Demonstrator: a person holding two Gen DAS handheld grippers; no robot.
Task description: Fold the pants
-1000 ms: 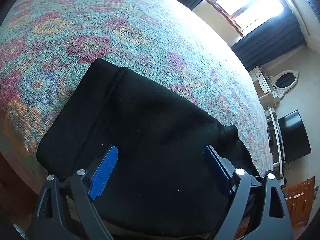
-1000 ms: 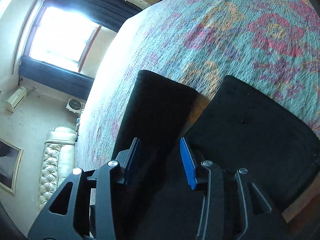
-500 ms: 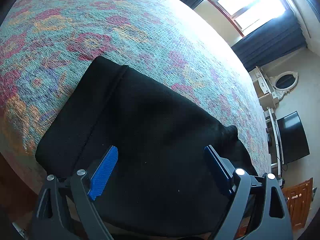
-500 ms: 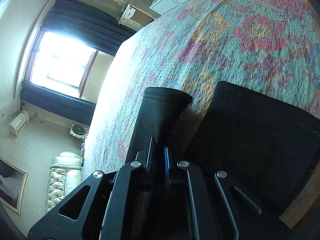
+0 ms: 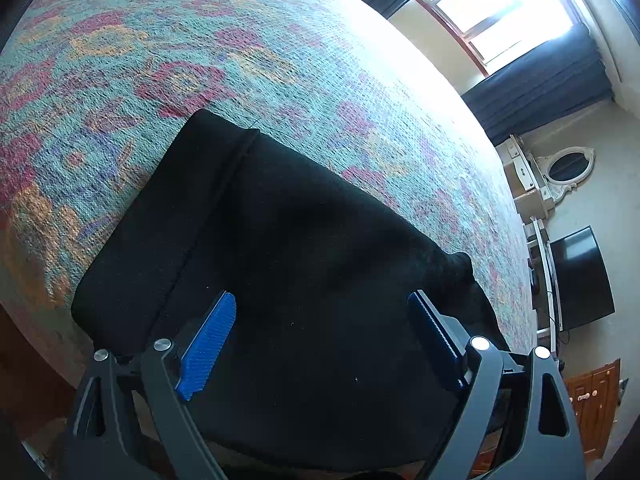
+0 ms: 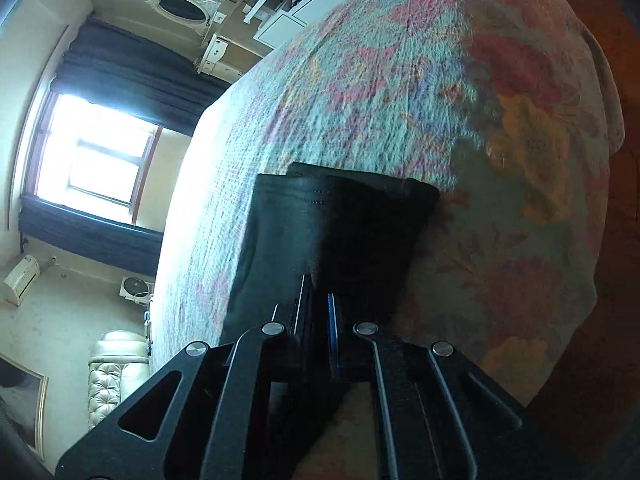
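Black pants (image 5: 304,248) lie on a flowered bedspread (image 5: 280,60), their waistband end near the bed's front edge. My left gripper (image 5: 320,320) is open, its blue pads wide apart just above the black cloth, holding nothing. In the right wrist view my right gripper (image 6: 319,312) is shut on a pant leg (image 6: 332,232) and holds it lifted above the bedspread (image 6: 500,140). The leg's hem points away from me, with a second black layer behind it.
The bed's edge drops to a wooden floor (image 6: 624,80) on the right. A bright window (image 5: 508,8) with dark curtains, a black TV (image 5: 580,280), an oval mirror (image 5: 568,166) and a tufted cream sofa (image 6: 112,372) stand around the bed.
My right gripper has shut on the pant leg and lifted it, swinging across the bed. My left gripper has stayed open over the pants.
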